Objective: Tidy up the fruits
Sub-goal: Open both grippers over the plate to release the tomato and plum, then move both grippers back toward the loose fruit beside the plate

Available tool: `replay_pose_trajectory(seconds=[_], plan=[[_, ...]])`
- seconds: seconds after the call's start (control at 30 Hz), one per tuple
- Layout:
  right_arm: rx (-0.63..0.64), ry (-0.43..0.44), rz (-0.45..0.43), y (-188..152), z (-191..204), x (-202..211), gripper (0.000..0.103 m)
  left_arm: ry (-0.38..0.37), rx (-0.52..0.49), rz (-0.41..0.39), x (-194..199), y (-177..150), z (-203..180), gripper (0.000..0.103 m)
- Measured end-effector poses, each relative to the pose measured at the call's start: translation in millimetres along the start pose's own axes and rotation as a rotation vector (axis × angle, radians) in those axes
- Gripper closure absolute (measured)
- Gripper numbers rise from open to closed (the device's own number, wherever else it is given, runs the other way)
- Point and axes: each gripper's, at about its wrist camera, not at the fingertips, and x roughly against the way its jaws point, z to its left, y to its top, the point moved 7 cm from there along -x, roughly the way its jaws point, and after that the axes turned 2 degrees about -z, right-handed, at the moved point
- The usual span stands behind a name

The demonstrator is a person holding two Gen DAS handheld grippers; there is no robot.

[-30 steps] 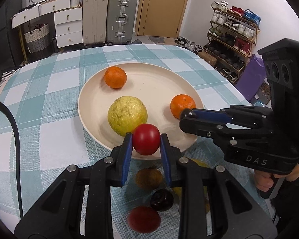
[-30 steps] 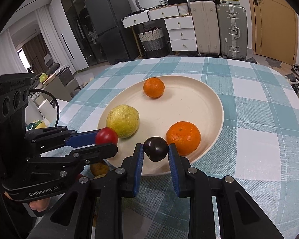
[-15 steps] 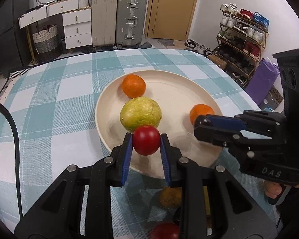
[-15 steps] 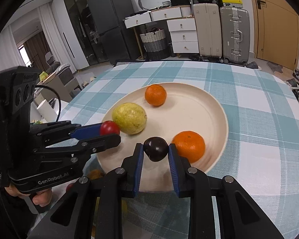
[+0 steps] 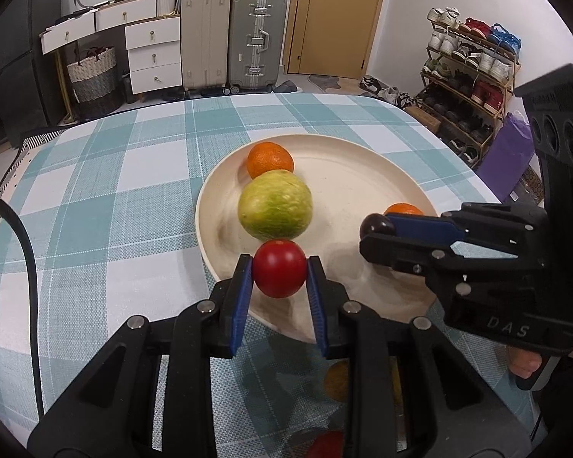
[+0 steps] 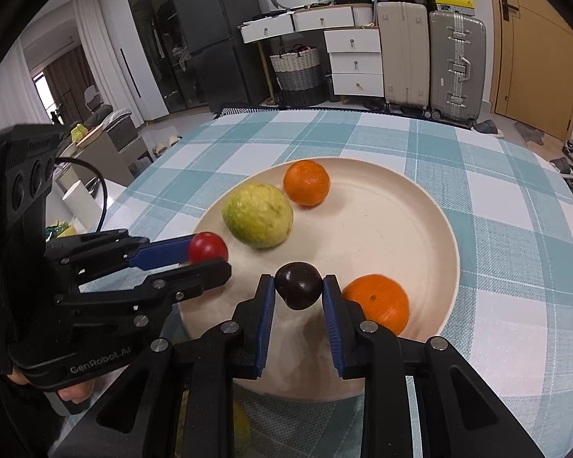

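The left gripper is clamping a red tomato over the near rim of the cream plate, while the right gripper is pinching a dark plum above it. Farther in, a yellow-green guava and two oranges are sitting on the plate.

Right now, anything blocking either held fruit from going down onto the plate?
Nothing visible. The red tomato in the left hand-held gripper and dark plum in the right hand-held gripper both hang over bare plate.
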Motion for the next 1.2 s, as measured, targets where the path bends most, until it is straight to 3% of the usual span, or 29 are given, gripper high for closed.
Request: replay_pose_trajectory(seconds=[0.17, 0.27, 0.33, 0.4, 0.47, 0.53, 0.7, 0.93, 1.03, 1.2], plan=[[-0.018, -0.040, -0.032, 7, -8, 9, 0.073, 0.014, -0.011, -0.007, 4, 0, -1, 0.078], [-0.015, -0.064, -0.056, 8, -10, 22, 0.064, 0.024, -0.010, -0.013, 11, 0, -1, 0.074], [-0.021, -0.068, -0.067, 5, -11, 32, 0.051, 0.023, -0.002, -0.025, 19, 0, 0, 0.060], [-0.026, -0.069, -0.071, 0, -10, 41, 0.044, 0.028, 0.010, -0.052, 31, -1, 1, 0.041], [-0.033, -0.075, -0.082, -5, -10, 53, 0.029, 0.034, 0.009, -0.076, 44, -3, 1, 0.029], [-0.044, -0.064, -0.099, -10, -9, 64, 0.018, 0.048, -0.003, -0.098, 56, -6, 0, 0.024], [-0.067, -0.099, -0.123, -23, -8, 86, 0.003, 0.081, -0.009, -0.122, 84, -19, -2, 0.020], [-0.101, -0.071, -0.111, -42, -4, 99, 0.000, 0.098, 0.003, -0.130, 109, -42, -4, 0.017], [-0.095, -0.073, -0.101, -50, 0, 102, 0.000, 0.098, 0.023, -0.142, 117, -48, -4, 0.002], [-0.080, -0.084, -0.074, -64, 6, 102, 0.000, 0.106, 0.054, -0.146, 125, -57, 0, 0.001]])
